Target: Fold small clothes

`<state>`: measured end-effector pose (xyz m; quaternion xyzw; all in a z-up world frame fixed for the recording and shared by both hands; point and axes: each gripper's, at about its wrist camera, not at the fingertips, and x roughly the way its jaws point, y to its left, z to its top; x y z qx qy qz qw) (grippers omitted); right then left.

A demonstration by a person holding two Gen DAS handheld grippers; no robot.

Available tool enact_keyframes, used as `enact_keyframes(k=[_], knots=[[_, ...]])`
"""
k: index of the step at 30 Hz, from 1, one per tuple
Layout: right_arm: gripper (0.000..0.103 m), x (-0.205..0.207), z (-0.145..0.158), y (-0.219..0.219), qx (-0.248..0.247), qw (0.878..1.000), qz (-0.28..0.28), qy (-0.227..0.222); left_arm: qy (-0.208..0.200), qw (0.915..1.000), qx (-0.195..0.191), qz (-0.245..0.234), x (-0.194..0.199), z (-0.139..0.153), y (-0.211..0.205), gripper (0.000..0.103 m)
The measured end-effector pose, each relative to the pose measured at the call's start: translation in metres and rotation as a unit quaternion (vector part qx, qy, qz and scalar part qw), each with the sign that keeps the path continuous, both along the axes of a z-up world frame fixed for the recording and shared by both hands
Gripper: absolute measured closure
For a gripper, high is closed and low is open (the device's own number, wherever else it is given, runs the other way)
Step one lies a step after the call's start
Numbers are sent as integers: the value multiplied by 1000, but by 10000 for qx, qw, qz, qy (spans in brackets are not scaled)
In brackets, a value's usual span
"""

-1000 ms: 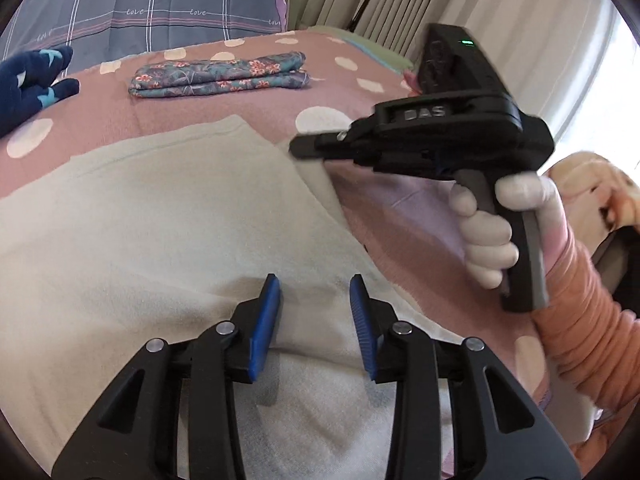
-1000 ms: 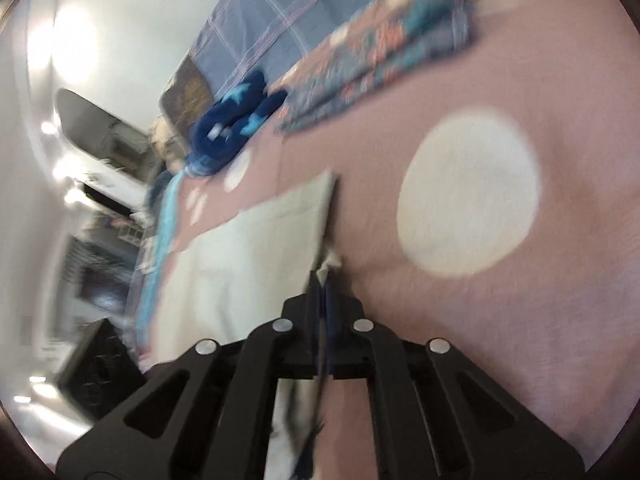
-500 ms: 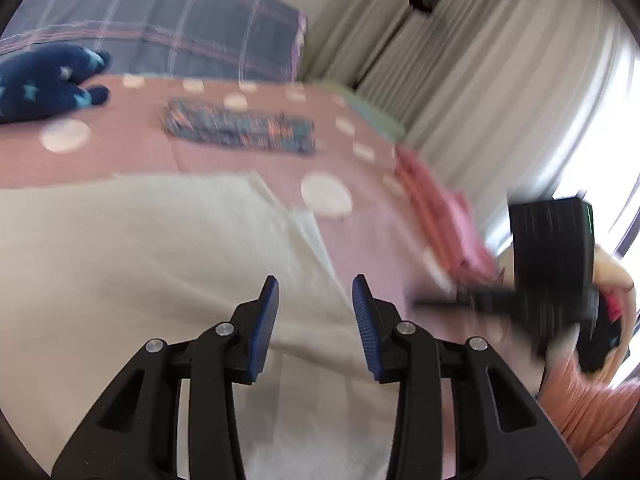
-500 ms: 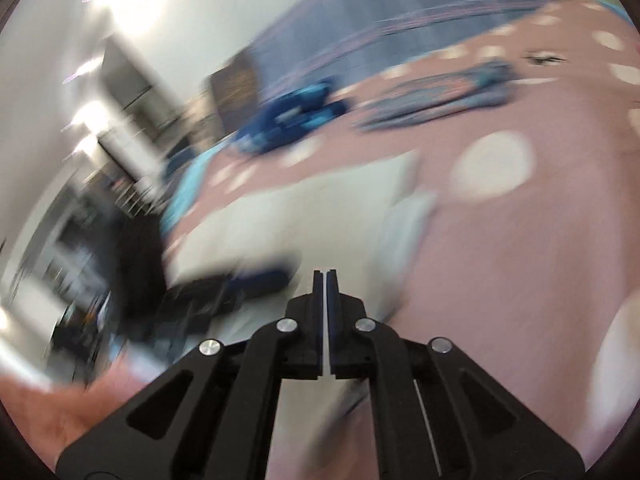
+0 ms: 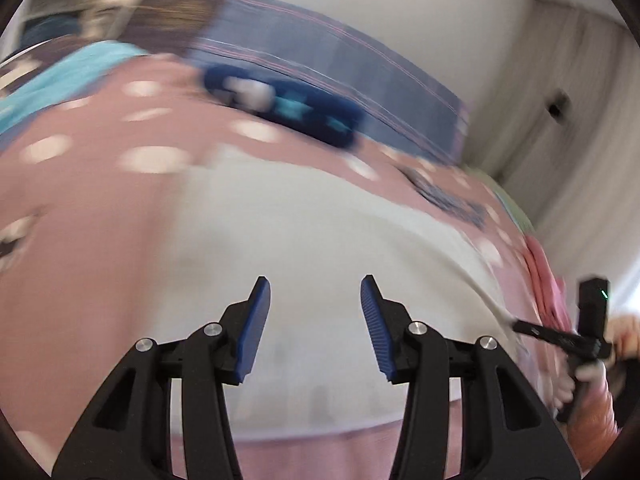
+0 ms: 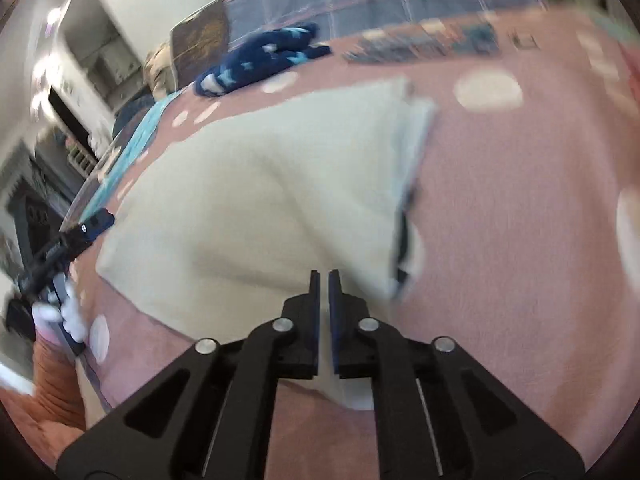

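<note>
The cream garment (image 6: 256,200) is soft matt cloth with a faintly fuzzy nap. The pink polka-dot bedsheet (image 6: 520,220) under it is smooth matt fabric. The left gripper (image 5: 316,320) is matt black plastic with 2 ribbed blue rubbery pads (image 5: 256,332) and shiny metal pivot pins (image 5: 415,327).

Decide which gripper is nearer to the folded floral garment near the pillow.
Right, as far as the views show. The right gripper, jaws nearly shut, is on the side of the cream cloth where the floral garment lies; the left gripper, jaws open, is on the opposite side.
</note>
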<state>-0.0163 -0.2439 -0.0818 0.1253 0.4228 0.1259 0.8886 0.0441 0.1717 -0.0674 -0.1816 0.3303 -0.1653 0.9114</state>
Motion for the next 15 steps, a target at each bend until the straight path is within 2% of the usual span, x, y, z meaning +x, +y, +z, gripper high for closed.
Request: enact_keyframes(k=[2, 5, 9, 10, 15], knots=[[94, 2, 13, 15, -38, 9997, 199, -107, -39, 9993, -86, 369, -7, 0, 31, 56], [89, 25, 33, 56, -224, 9978, 556, -266, -47, 9980, -300, 555, -10, -3, 59, 57], [88, 77, 44, 123, -336, 9921, 1178, -284, 78, 9983, -336, 476, -5, -16, 73, 59], [87, 83, 46, 139, -406, 9897, 1340, -299, 158, 9984, -362, 412, -4, -22, 75, 63], [81, 118, 59, 232, -762, 9719, 2197, -358, 434, 9950, -894, -64, 2, -43, 80, 66]])
